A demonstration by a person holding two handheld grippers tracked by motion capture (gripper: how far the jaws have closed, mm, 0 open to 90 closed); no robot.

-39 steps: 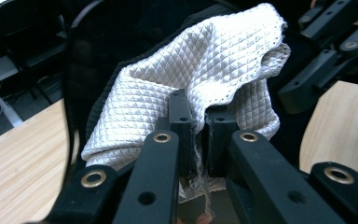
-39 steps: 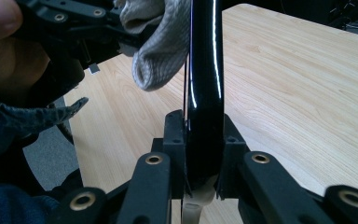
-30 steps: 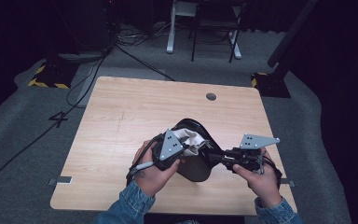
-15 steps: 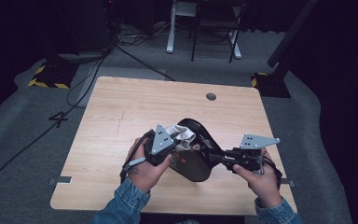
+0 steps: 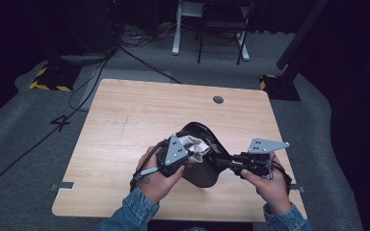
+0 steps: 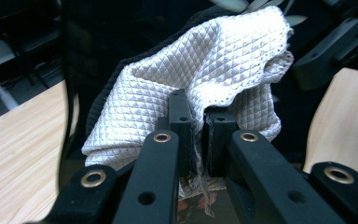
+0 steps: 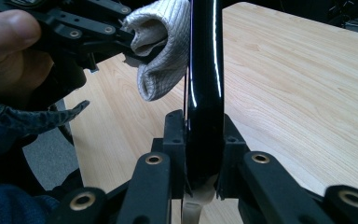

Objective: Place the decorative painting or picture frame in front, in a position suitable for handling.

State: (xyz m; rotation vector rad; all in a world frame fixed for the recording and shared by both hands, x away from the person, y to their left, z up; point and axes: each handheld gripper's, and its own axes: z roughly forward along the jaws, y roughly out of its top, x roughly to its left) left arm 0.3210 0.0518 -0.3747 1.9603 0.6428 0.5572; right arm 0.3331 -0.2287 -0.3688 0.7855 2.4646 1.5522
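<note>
Gleaming glossy black plate (image 5: 200,168), quilted white cloth (image 6: 205,70) against it

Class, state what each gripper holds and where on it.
Left gripper pinches a bunched fold of the white cloth. Right gripper clamps the edge of the glossy black object.

White quilted cloth (image 6: 205,70), glossy black shoe (image 7: 205,93)

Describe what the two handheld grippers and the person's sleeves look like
Both the left gripper and the right gripper are black, each topped by a grey three-cornered plate with small dark dots. Their black linkage arms carry brass-coloured rivets, ending in blocky jaws. A grey cable trails from the left one. The person wears blue denim sleeves.
</note>
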